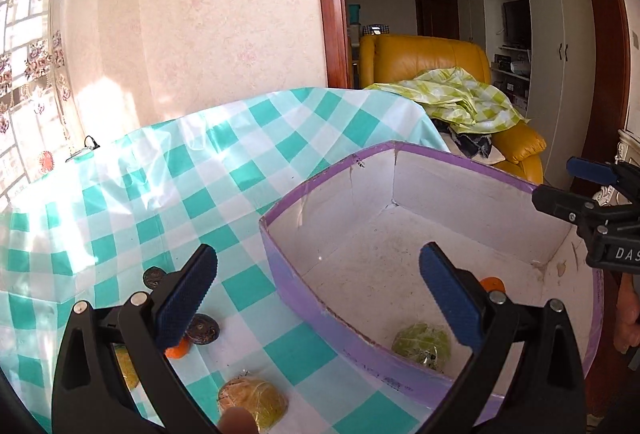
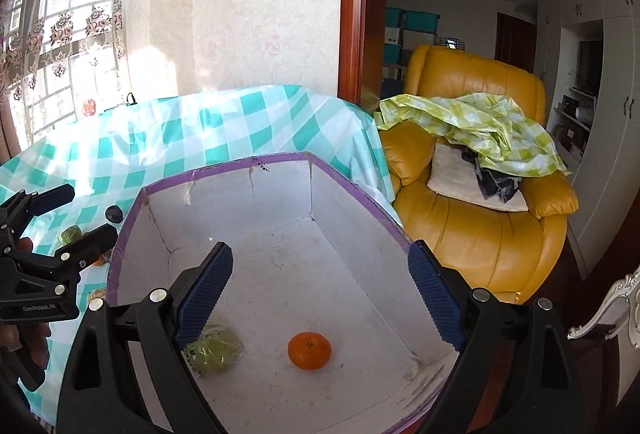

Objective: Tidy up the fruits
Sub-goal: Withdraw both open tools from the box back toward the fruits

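Your left gripper (image 1: pixel 320 298) gapes wide w/ nothing btwn its pads, above the box's left wall. Your right gripper (image 2: pixel 320 294) is also wide & empty, over the purple-rimmed box (image 2: pixel 280 158). Inside the box lie an orange (image 2: pixel 309 351) & a wrapped green fruit (image 2: pixel 218 352), apart. Another wrapped fruit (image 1: pixel 252 402) and two dark fruits (image 1: pixel 204 329) lie on the checked cloth (image 1: pixel 240 162).
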A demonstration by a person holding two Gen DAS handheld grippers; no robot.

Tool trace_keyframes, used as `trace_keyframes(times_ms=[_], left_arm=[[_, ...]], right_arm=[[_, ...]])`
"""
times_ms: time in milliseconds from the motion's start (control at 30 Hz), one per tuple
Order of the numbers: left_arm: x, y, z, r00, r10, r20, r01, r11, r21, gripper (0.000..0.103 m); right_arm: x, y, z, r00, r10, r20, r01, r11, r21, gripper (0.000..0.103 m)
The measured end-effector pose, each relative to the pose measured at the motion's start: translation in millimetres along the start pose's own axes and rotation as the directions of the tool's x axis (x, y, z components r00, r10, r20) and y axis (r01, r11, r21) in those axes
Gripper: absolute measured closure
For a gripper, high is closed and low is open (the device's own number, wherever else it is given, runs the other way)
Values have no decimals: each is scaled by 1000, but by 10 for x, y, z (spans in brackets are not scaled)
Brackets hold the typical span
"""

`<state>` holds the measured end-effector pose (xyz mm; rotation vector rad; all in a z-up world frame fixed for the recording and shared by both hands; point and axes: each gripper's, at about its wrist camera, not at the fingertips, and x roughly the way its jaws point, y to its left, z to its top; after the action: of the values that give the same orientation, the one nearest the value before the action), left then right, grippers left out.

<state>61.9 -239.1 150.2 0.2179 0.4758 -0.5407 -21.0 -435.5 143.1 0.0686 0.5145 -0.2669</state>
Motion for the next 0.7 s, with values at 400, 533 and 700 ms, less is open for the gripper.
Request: trace_keyframes(times_ms=[400,533,700], left_arm=[[-332,1355,-280,980,196,12,-185,939,-289,2],[-397,1732,-464,966,256,-15,-245,902,-355,2],[-453,2141,-750,951,302,-64,-300,852,-429,2]], right_arm=[[-481,618,161,983,-68,170,71,997,-8,17],[-556,922,129,983,7,182,5,998,-66,17],[-439,1327,-33,977,200,80,-192,977,-88,17]])
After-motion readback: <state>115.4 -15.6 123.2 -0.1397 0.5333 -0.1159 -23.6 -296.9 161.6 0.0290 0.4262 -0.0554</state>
